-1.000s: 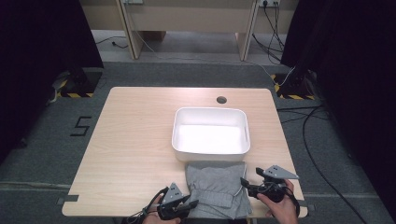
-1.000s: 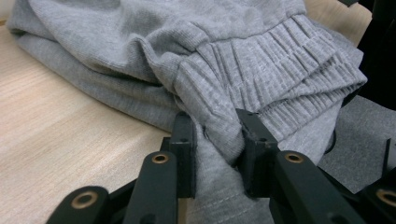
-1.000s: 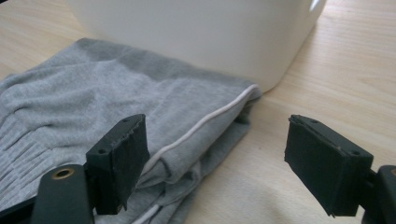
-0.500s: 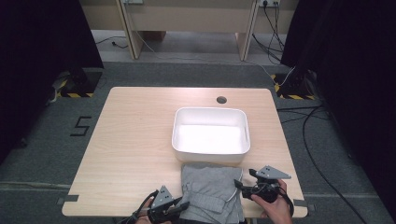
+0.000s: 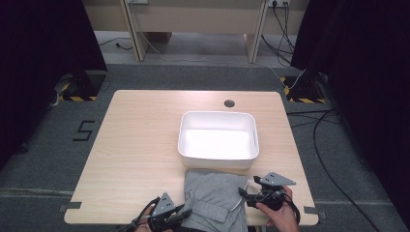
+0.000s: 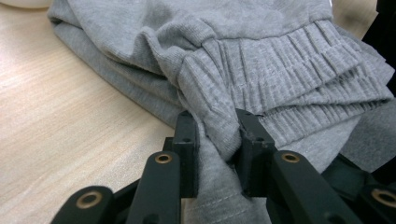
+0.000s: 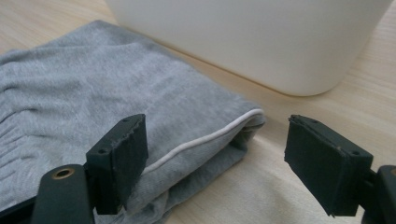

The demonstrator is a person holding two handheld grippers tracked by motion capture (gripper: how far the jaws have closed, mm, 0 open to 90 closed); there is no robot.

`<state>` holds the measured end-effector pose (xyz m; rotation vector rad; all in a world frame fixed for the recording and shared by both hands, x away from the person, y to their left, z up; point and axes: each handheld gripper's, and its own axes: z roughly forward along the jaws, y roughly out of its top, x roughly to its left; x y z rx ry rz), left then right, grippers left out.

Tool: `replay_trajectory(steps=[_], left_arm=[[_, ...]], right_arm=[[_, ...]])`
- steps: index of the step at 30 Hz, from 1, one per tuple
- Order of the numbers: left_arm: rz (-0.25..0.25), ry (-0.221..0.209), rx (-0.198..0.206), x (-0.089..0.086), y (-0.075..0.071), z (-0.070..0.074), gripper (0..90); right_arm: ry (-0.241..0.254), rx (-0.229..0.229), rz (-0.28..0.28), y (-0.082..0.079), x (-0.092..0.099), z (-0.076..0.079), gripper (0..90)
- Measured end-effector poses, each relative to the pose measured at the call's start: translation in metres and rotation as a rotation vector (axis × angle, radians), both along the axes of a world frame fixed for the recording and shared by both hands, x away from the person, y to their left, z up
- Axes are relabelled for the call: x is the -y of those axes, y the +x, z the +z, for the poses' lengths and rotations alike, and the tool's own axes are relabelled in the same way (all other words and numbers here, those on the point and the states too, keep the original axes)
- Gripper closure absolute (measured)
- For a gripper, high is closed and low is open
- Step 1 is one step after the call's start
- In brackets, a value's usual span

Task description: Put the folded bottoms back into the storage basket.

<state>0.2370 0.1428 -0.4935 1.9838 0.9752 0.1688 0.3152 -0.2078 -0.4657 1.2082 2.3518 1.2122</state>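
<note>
Left gripper (image 5: 181, 215) at the table's (image 5: 140, 145) near edge, jaws pinched on a fold of the grey sweatpants (image 5: 215, 200), right gripper (image 5: 244, 195) jaws wide apart beside their corner, gripping nothing, white tub (image 5: 218, 158) just beyond the sweatpants

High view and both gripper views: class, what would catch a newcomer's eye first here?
A folded grey garment lies at the table's near edge, just in front of an empty white tub. The left gripper pinches a fold by its ribbed waistband, while the right gripper hovers open at its corner.
</note>
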Motion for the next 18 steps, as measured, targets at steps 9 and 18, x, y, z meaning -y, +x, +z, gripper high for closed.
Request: replay_trajectory(steps=[9,18], left_arm=[[-0.009,-0.016,0.002,-0.001,0.001,-0.002,69.9],[-0.012,-0.025,-0.008,-0.003,0.003,-0.002,69.5]], right_arm=[[-0.004,-0.030,-0.002,0.003,-0.004,-0.006,19.9],[-0.006,-0.084,0.037,0.018,-0.015,-0.017,15.5]])
